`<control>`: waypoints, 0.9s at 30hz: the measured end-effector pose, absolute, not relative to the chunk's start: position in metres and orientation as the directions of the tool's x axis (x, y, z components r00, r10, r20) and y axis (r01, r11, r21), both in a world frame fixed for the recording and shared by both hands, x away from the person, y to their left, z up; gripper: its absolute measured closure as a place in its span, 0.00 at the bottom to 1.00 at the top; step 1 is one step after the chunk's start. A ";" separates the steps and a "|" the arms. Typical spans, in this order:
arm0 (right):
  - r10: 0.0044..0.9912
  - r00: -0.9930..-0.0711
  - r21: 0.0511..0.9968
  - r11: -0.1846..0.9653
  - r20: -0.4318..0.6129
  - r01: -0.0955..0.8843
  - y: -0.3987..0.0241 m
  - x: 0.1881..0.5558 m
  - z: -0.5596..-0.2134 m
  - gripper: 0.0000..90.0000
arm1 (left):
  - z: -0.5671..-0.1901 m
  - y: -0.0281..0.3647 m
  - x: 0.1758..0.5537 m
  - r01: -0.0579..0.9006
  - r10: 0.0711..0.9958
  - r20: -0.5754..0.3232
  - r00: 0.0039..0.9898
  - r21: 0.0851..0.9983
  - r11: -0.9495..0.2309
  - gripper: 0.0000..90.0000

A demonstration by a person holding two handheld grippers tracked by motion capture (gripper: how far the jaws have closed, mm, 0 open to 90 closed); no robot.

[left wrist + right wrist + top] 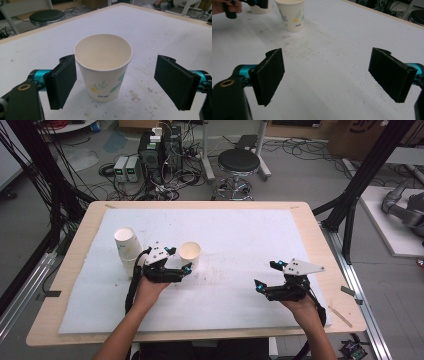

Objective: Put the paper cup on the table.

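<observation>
A single paper cup [190, 254] with a leaf print stands upright on the white mat, left of centre. My left gripper [179, 259] is right beside it and open. In the left gripper view the cup [103, 67] sits between the two black pads, clear of the right pad and close to the left one, with no pad pressing on it. A stack of white paper cups [127, 247] stands just left of that hand. My right gripper [266, 275] is open over bare mat at the right, nothing between its jaws [329, 75]. From there the cup [292, 15] and stack [260, 8] lie far ahead.
The white mat [235, 225] covers most of the wooden table [320, 250]. On the floor beyond the far edge are a black stool [239, 162] and boxes with tangled cables [155, 150]. A black frame post [367, 170] rises at the right.
</observation>
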State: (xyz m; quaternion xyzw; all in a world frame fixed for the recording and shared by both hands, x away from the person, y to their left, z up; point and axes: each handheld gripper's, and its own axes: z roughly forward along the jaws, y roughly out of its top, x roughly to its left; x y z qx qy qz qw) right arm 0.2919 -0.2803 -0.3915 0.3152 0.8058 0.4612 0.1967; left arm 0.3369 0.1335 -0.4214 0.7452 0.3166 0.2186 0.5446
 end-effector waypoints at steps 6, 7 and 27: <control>0.689 -0.724 0.875 0.367 -0.027 0.317 -0.283 0.290 -0.391 0.15 | -0.410 0.156 0.316 0.198 0.666 -0.053 0.744 0.969 -0.144 0.20; 0.691 -0.722 0.874 0.365 -0.025 0.319 -0.284 0.290 -0.391 0.15 | -0.409 0.160 0.312 0.194 0.660 -0.055 0.749 0.971 -0.140 0.20; 0.718 -0.693 0.899 0.340 -0.061 0.274 -0.296 0.278 -0.392 0.15 | -0.418 0.242 0.270 0.112 0.736 -0.031 0.677 0.992 -0.062 0.20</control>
